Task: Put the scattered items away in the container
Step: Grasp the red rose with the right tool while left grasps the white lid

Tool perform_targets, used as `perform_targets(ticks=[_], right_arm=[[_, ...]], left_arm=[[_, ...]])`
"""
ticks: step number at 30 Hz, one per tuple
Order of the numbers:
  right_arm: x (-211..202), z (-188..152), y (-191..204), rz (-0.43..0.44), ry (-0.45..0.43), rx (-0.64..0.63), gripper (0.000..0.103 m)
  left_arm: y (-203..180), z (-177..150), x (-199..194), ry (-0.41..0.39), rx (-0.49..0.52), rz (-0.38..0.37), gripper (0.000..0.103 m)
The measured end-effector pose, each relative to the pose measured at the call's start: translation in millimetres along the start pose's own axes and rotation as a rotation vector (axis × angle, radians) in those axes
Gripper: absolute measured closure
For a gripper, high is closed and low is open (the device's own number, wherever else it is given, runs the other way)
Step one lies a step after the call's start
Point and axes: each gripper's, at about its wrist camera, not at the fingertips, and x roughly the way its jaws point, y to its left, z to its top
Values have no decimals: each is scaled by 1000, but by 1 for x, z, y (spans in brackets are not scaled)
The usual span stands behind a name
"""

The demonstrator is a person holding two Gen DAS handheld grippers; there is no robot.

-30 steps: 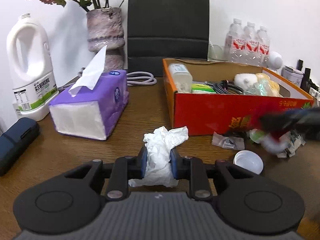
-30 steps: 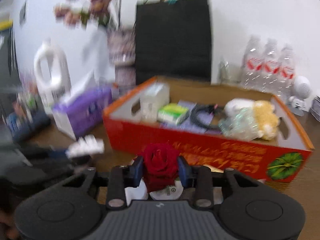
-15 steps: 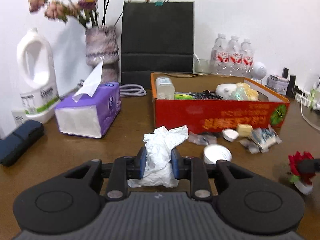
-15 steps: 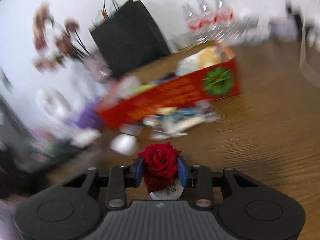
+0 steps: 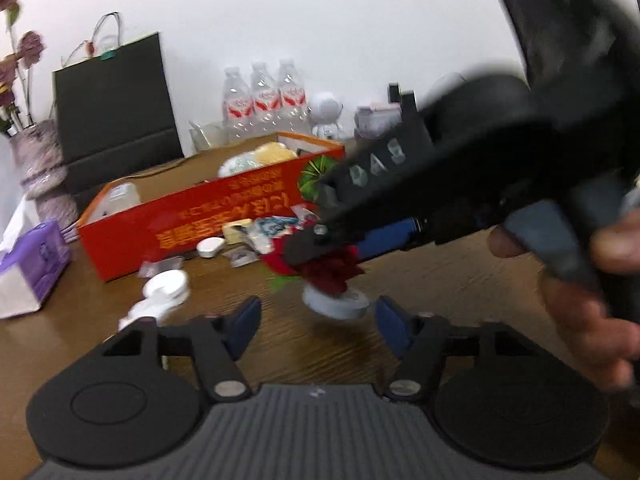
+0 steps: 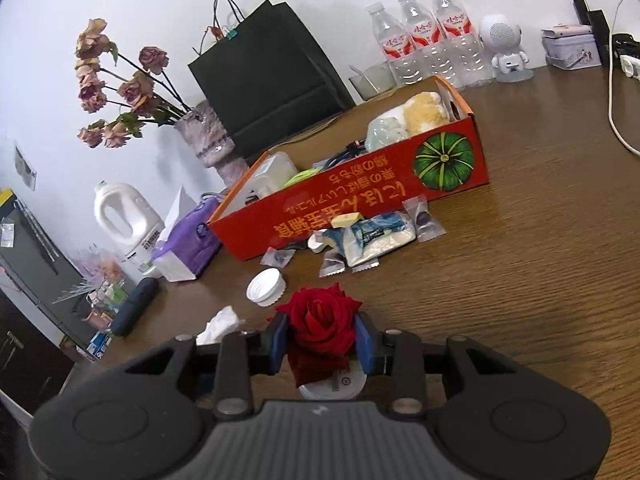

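Red rose (image 6: 320, 320) base half hidden (right claw (image 6: 322, 346) pads clamp it).

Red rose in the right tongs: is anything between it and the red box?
Only low clutter: a white cap and small packets lie on the table before the red box. The rose can pass above them.

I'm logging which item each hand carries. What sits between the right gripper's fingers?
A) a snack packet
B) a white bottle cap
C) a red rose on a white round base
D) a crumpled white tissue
C: in the right wrist view, the right gripper has its blue pads pressed on either side of the red rose, while the white bottle cap and crumpled tissue lie on the table.
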Motion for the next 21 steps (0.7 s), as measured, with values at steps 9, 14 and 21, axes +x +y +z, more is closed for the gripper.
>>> perform_targets(ticks=[9, 14, 21], right_arm=[[-6, -3, -3, -10, -42, 12, 73], [-16, -4, -5, -117, -104, -60, 73], [-17, -29, 8, -234, -3, -294, 58]], left_arm=[[25, 2, 14, 19, -163, -70, 84], [44, 0, 18, 30, -256, 27, 83], [56, -11, 9, 55, -270, 42, 35]])
